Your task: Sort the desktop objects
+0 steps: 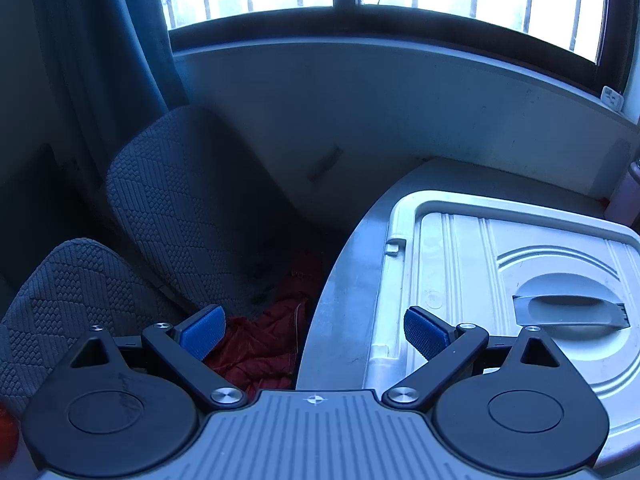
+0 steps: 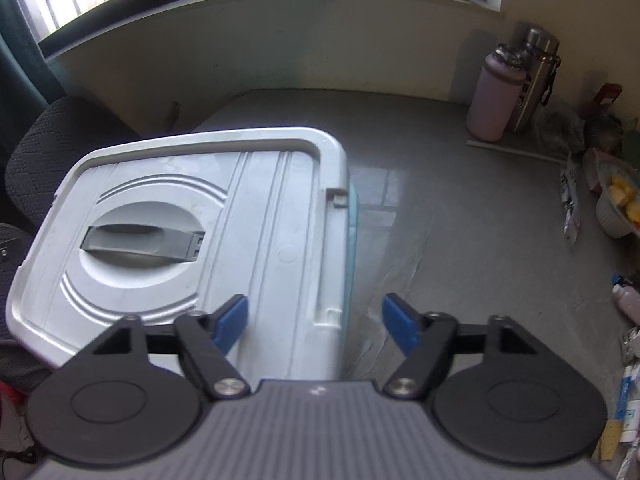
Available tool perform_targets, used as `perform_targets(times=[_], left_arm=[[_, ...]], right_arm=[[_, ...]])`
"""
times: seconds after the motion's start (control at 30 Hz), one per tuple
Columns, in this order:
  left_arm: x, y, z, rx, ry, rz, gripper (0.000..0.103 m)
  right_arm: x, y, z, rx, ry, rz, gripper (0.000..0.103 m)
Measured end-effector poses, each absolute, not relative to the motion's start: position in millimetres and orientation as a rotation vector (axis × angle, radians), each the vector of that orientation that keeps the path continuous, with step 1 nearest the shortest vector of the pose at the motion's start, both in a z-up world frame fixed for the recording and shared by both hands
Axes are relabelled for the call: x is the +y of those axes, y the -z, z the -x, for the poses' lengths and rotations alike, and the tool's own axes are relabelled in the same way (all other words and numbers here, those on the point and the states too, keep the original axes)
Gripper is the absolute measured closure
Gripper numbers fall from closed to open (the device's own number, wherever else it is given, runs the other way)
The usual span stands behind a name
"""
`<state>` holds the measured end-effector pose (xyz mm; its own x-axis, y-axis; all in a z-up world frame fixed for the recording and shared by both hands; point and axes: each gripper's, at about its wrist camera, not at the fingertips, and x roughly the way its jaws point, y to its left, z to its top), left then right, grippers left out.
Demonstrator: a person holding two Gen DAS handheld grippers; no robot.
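A white plastic storage box with a lid (image 2: 240, 208) and a grey handle (image 2: 140, 242) stands on the grey desk (image 2: 460, 208); it also shows in the left wrist view (image 1: 500, 280). My left gripper (image 1: 314, 330) is open and empty, hovering over the box's left edge and the desk rim. My right gripper (image 2: 314, 322) is open and empty, above the box's right edge. Desktop items lie at the far right: a bowl of yellow food (image 2: 618, 200), a small bottle (image 2: 628, 300), packets and papers (image 2: 628, 400).
A pink bottle (image 2: 494, 98) and a steel flask (image 2: 536, 80) stand at the back right by the wall. A grey fabric chair (image 1: 180, 208) with red cloth (image 1: 264, 344) sits left of the desk. A window runs above.
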<state>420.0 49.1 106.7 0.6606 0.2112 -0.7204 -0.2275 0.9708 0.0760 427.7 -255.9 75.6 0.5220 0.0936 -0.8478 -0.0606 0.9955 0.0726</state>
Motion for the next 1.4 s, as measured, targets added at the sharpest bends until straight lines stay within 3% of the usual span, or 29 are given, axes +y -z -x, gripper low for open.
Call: perform_targets(times=[0.1,0.2,0.8,1.0,1.07,1.13,1.33,1.4], left_arm=[[50.3,-106.4,-422.4,0.818,-0.244,0.021,0.006],[51.6,-105.5,-424.7,0.829,-0.245,0.019,0.005],[51.7,-91.4,-440.8,0.865,-0.159,0.069,0.008],[49.9,-91.8,-437.2,0.845,-0.076,0.101,0.033],[48.1,-92.2,-437.3,0.845,-0.047,0.108,0.047],[44.2,-92.4,-438.9,0.846,-0.025,0.100,0.052],[32.6,-91.2,-440.9,0.850,0.017,0.093,0.053],[30.1,-91.1,-439.6,0.849,0.018,0.080,0.053]], right_arm=[[-256.7,-77.8,-428.1,1.015,-0.107,-0.064,0.061],[-258.8,-80.0,-429.6,1.022,-0.111,-0.060,0.065],[-261.2,-79.7,-433.4,1.031,-0.109,-0.061,0.065],[-264.0,-79.1,-432.0,1.034,-0.108,-0.087,0.066],[-262.8,-79.4,-430.3,1.035,-0.106,-0.083,0.066],[-261.5,-79.5,-428.2,1.036,-0.105,-0.078,0.066],[-262.0,-79.5,-423.1,1.036,-0.104,-0.083,0.068],[-262.9,-80.0,-420.6,1.032,-0.098,-0.081,0.074]])
